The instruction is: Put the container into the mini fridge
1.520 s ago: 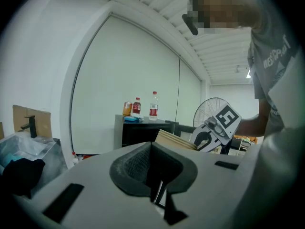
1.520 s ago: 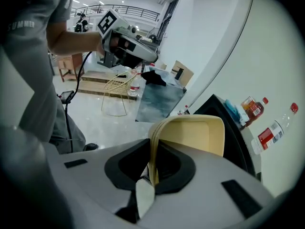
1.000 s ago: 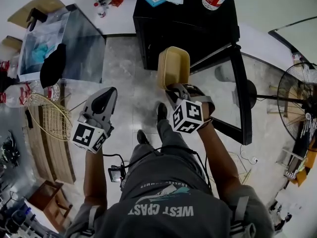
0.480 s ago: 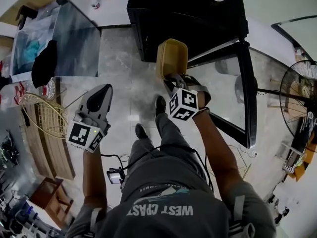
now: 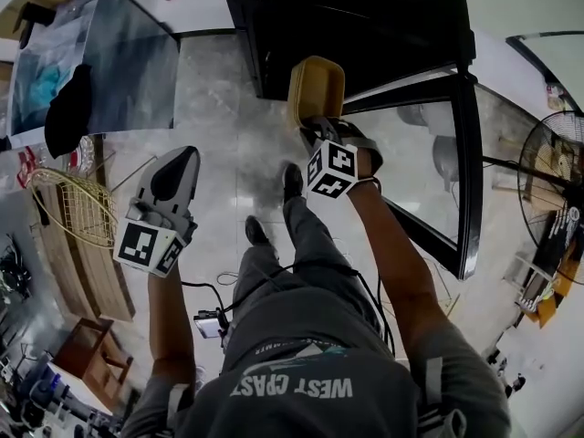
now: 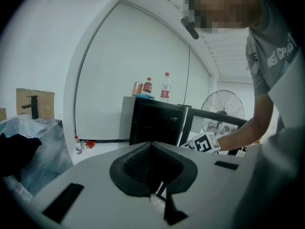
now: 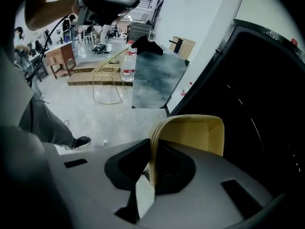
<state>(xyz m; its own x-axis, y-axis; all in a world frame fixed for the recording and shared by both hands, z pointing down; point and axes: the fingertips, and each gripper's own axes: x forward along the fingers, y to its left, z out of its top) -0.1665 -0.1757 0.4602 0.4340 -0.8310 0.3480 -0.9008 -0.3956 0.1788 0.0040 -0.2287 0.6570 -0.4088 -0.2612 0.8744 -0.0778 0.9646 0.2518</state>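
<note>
The pale yellow container (image 5: pixel 317 91) hangs on its side just in front of the black mini fridge (image 5: pixel 347 26), beside the fridge's open glass door (image 5: pixel 461 153). My right gripper (image 5: pixel 321 135) is shut on the container's wall. In the right gripper view the container (image 7: pixel 193 133) stands out of the jaws, and the fridge's dark inside (image 7: pixel 259 94) lies to its right. My left gripper (image 5: pixel 180 160) hovers over the floor to the left, shut and holding nothing. The left gripper view looks level at the fridge (image 6: pixel 155 123), with the left gripper (image 6: pixel 152 145) low in the foreground.
A grey cabinet (image 5: pixel 128 71) with a dark cloth on it stands at the left, and below it a gold wire rack (image 5: pixel 73 208). A floor fan (image 5: pixel 552 181) is at the right. Bottles (image 6: pixel 165 86) stand on top of the fridge. The person's shoes (image 5: pixel 292 181) are on the tiled floor.
Both grippers have sunk lower. The right one has carried the container down in front of the fridge opening, still gripped by the same wall. The left stays shut and empty.
</note>
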